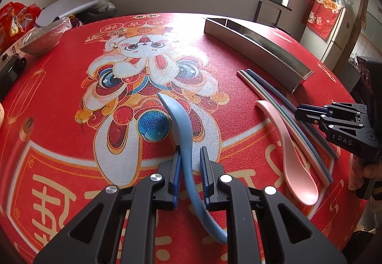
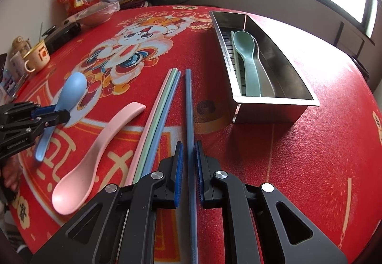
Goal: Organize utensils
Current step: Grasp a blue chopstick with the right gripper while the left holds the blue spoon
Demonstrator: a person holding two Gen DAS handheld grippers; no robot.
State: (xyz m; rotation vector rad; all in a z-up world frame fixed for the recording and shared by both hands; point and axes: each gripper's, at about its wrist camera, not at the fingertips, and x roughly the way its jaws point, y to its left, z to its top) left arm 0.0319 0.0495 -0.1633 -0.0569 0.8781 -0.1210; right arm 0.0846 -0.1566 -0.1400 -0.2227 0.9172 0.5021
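the left tongs [image 1: 191,163] stand narrow around the blue spoon [image 1: 185,135], its handle between the pads; whether both pads press it is hard to tell, as a slim gap shows on one side. the right tongs [image 2: 189,159] are closed on a blue chopstick [image 2: 189,106], which lies apart from three more chopsticks [image 2: 162,109] lying side by side. the pink spoon [image 2: 95,156] lies on the red surface [image 2: 298,156] between the blue spoon and those three. in the steel tray [image 2: 272,106] rests a green spoon [image 2: 248,61].
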